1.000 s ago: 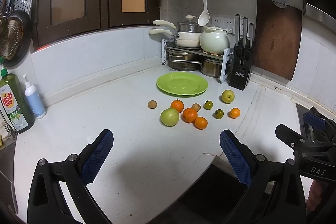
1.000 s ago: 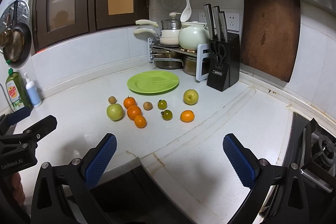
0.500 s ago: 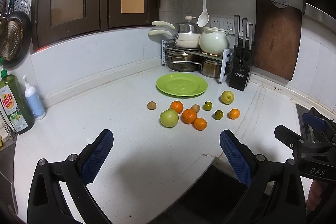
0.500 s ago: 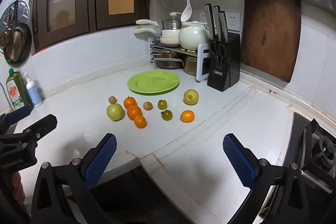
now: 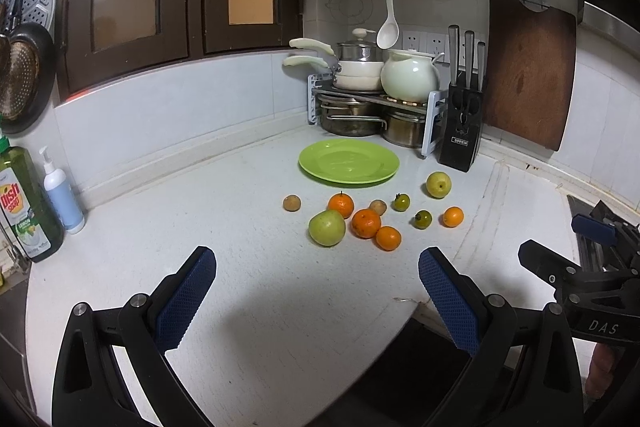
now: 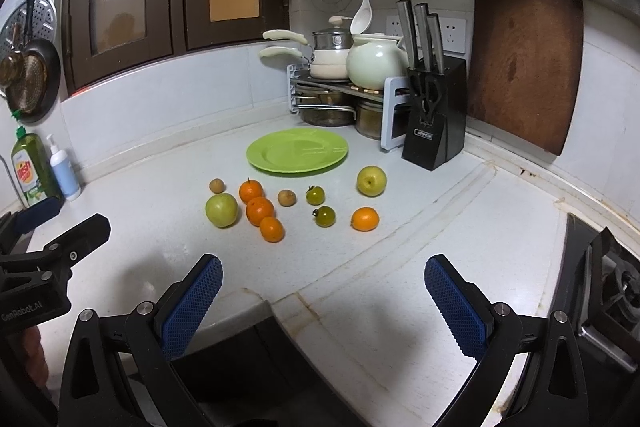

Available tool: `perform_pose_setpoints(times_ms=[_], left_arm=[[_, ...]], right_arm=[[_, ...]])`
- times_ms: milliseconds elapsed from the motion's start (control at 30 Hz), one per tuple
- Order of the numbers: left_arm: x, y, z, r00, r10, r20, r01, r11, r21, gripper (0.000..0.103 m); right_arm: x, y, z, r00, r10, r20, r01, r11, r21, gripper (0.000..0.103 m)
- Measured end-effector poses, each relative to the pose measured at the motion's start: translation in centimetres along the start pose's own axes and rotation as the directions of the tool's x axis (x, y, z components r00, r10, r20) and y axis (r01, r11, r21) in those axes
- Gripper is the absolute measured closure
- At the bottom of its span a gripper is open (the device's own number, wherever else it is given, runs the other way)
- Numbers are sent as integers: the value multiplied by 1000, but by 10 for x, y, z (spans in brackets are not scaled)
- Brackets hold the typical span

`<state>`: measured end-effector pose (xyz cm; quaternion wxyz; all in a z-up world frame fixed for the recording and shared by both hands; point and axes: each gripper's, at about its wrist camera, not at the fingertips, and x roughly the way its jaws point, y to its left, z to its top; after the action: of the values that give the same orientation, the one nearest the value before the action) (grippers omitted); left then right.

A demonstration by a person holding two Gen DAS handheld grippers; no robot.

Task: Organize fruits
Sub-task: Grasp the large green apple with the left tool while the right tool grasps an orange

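Note:
Several fruits lie loose on the white counter in front of an empty green plate [image 5: 349, 161] [image 6: 297, 151]: a large green apple [image 5: 327, 227] [image 6: 221, 209], a yellow-green apple [image 5: 438, 184] [image 6: 371, 181], several oranges [image 5: 365, 223] [image 6: 260, 211], two small green tomatoes [image 5: 423, 219] [image 6: 324, 216] and two small brown fruits [image 5: 291, 203] [image 6: 287, 197]. My left gripper [image 5: 316, 293] is open and empty, well short of the fruits. My right gripper [image 6: 323, 297] is open and empty, also near the counter's front edge.
A pot rack [image 5: 372, 99] with pots and a white kettle, a black knife block [image 5: 460, 127] and a wooden cutting board [image 5: 528, 75] stand behind the plate. Dish soap [image 5: 24, 203] and a pump bottle [image 5: 62, 195] stand at far left. A gas stove [image 6: 608, 275] lies at right.

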<state>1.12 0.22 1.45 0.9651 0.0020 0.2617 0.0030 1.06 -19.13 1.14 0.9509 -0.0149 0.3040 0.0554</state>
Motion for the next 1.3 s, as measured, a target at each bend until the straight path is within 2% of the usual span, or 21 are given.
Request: perform_pose_setpoints(times_ms=[100, 367, 567, 733, 933, 1100, 1200, 1300], left_arm=[[9, 4, 3, 1000, -3, -2, 3, 1000, 14, 0], [51, 13, 13, 999, -16, -29, 19, 997, 70, 9], [87, 20, 16, 997, -60, -52, 65, 990, 121, 13], [121, 24, 16, 991, -107, -83, 121, 974, 189, 17], [156, 27, 14, 973, -180, -146, 209, 955, 211, 21], [180, 20, 9, 955, -223, -196, 265, 937, 227, 22], [190, 17, 5, 949, -227, -220, 279, 929, 243, 23], [199, 19, 5, 940, -241, -242, 294, 931, 217, 24]], right_arm=[[9, 3, 3, 1000, 14, -9, -14, 1000, -10, 1], [47, 16, 14, 997, 63, -51, -64, 998, -23, 4], [90, 24, 26, 988, 96, -119, -97, 995, -9, 11], [122, 31, 32, 979, 101, -179, -103, 995, -2, 17], [152, 41, 32, 964, 97, -249, -102, 995, -6, 28], [169, 42, 30, 947, 124, -295, -134, 991, -15, 35], [180, 44, 27, 936, 149, -320, -166, 986, -28, 40], [189, 45, 25, 922, 170, -348, -194, 980, -35, 45]])
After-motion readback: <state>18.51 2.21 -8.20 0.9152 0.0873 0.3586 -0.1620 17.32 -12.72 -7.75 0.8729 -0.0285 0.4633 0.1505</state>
